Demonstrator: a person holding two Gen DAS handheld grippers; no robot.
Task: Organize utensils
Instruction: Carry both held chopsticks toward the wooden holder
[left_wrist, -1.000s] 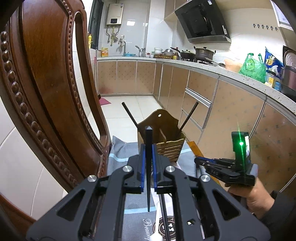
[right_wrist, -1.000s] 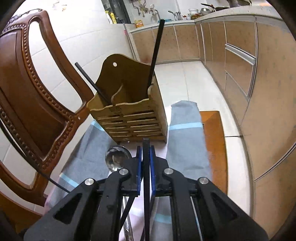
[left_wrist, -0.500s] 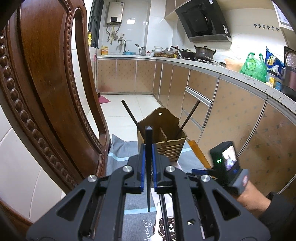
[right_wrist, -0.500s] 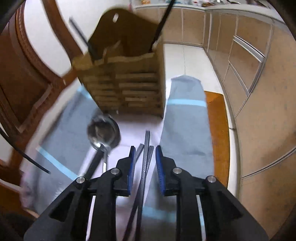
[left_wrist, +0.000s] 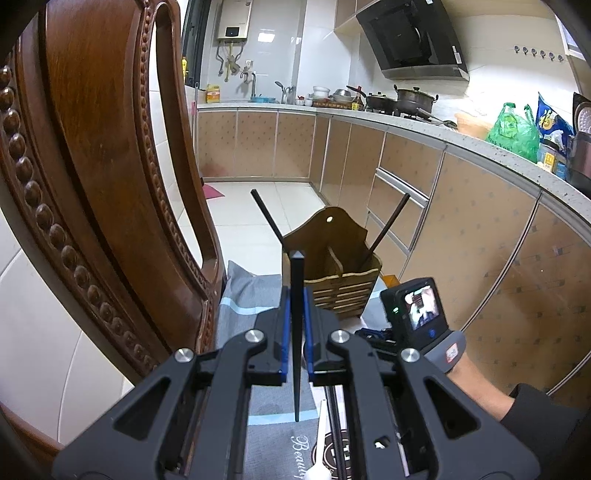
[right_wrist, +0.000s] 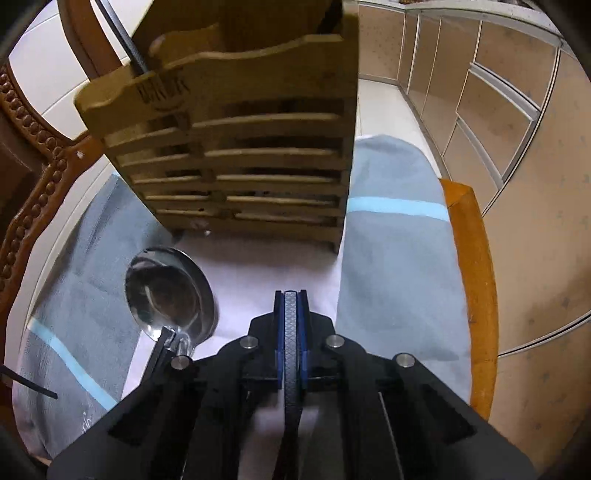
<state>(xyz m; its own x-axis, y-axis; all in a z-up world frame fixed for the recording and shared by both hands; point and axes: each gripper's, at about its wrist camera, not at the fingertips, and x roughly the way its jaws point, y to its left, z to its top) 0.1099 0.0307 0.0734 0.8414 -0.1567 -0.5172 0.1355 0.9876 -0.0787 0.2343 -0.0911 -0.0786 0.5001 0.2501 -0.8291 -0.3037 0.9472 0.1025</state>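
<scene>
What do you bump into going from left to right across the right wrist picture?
Chair → spoon → hand-held gripper → grey cloth → orange board → cabinets.

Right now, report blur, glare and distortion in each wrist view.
Left wrist view: sharp; fisheye bends the chair back and counter; dark corners. Right wrist view: slightly soft on the wooden holder; the ladle bowl mirrors its surroundings; cabinet lines curve.
</scene>
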